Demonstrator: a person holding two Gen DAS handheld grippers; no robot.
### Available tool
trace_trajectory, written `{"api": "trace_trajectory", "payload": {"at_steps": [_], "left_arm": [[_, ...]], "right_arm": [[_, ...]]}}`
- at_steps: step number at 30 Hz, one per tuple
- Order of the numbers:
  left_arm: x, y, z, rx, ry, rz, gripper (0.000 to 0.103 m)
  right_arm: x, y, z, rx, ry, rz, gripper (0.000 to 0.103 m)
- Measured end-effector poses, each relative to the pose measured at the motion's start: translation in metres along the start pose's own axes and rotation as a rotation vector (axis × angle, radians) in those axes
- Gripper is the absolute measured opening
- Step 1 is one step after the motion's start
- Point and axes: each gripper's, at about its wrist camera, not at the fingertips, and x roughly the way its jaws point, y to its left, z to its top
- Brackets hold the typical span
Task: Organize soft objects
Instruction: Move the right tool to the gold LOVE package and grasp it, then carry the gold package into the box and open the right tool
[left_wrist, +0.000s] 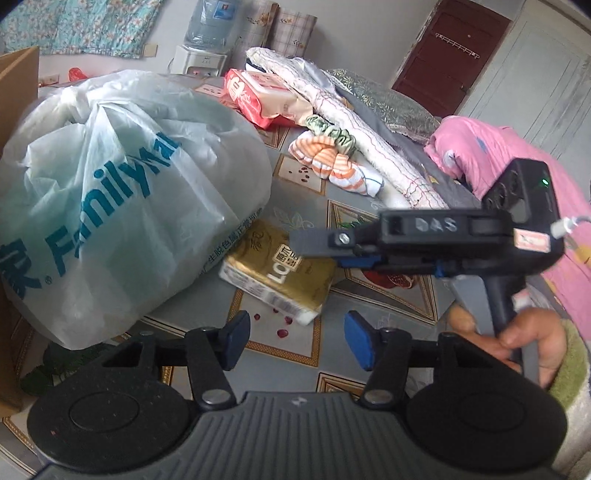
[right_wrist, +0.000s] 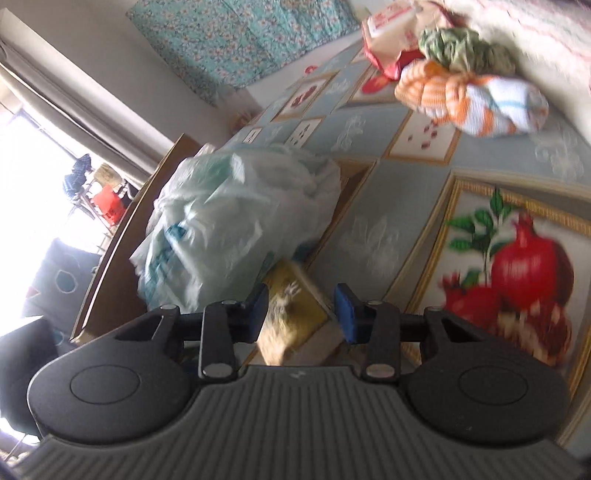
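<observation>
The plastic bag (left_wrist: 122, 206) reads "Family"; the right gripper (left_wrist: 306, 245) reads "DAS".

Water dispenser (left_wrist: 201, 61) as landmark, against far wall: blue bottle (left_wrist: 210, 22) on top, floral hanging (left_wrist: 81, 26) left of it, dark red door (left_wrist: 448, 59) well to its right, cardboard box (left_wrist: 16, 92) nearer, left

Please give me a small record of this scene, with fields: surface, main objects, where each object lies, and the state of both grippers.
surface: tablecloth printed with fruit pictures
large item: plastic bag, stuffed full, on the left
near bag: gold tissue pack, partly under the bag's edge
further back: striped orange cloth bundle, green scrunchie behind it, red tissue pack
left gripper: open, nothing between the jaws
right gripper: open above the gold tissue pack, not gripping
</observation>
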Motion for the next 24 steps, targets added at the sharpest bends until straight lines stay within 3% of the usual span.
{"api": "trace_trajectory", "payload": {"at_steps": [3,8,12,14,20,24], "left_arm": [[0.003,-0.001,0.001,0.024,0.012,0.011,0.061],[0.009,-0.006,0.002,0.071,0.013,0.073,0.061],[0.017,-0.012,0.004,0.122,0.005,0.109,0.059],[0.021,-0.013,0.005,0.124,0.011,0.109,0.053],[0.002,-0.020,0.004,0.158,-0.037,0.072,0.053],[-0.024,-0.029,0.006,0.177,-0.107,0.055,0.053]], "right_arm": [[-0.004,0.005,-0.012,-0.004,0.035,0.019,0.040],[-0.005,0.005,-0.007,0.004,-0.020,-0.034,0.040],[0.010,0.002,-0.006,0.026,0.015,0.003,0.039],[0.013,0.006,-0.008,0.012,0.024,0.003,0.039],[-0.010,0.022,-0.015,0.009,-0.017,-0.004,0.039],[-0.032,0.055,-0.014,-0.065,-0.064,-0.016,0.039]]}}
